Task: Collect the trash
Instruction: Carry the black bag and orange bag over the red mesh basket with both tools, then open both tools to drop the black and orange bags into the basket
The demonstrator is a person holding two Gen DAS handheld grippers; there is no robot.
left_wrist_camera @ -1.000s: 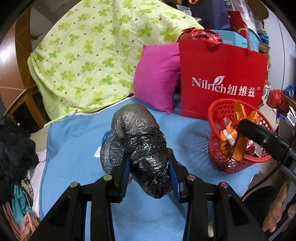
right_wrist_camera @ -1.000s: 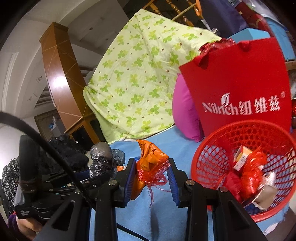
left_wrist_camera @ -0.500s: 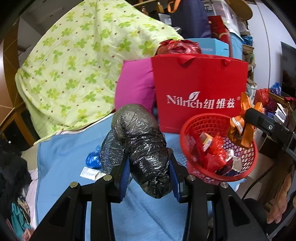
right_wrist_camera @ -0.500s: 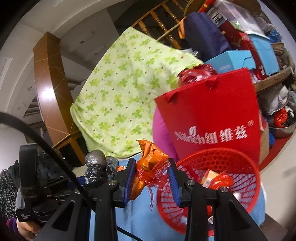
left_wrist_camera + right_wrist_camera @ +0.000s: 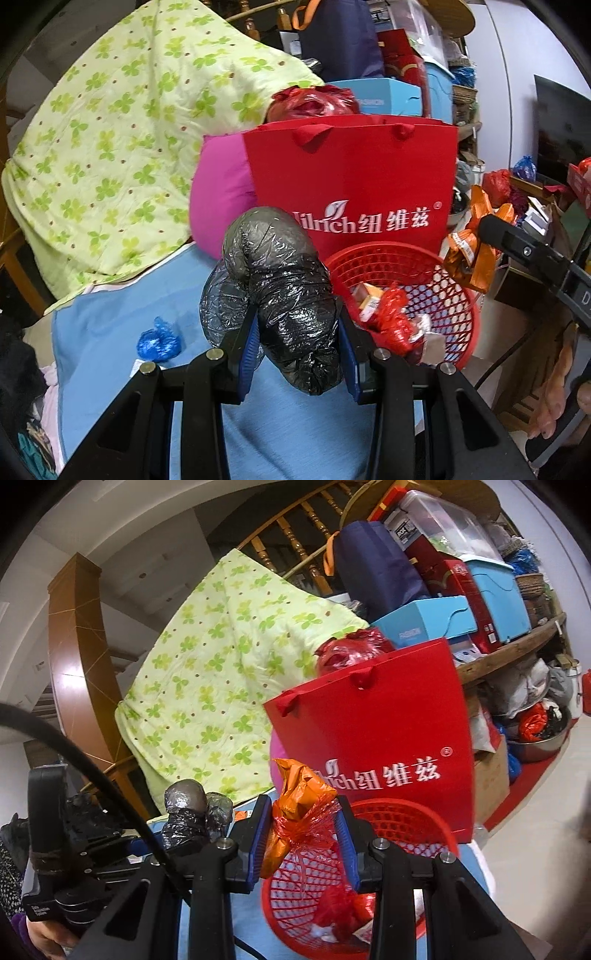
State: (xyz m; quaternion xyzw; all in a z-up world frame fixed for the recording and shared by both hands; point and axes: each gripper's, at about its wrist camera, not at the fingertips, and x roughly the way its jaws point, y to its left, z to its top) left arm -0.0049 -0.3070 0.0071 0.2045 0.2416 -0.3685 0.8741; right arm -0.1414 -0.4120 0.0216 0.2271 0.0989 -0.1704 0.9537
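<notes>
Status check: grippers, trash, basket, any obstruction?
Left gripper shut on black bag. Right gripper shut on orange wrapper, over red basket. Nothing blocking.

I read white "Nilrich" lettering, partly hidden, with three Chinese characters 纽维兹 and a small ® on the red paper bag [image 5: 354,173], faint "FASHION" on the blue box [image 5: 424,622] behind it, other labels too small.
</notes>
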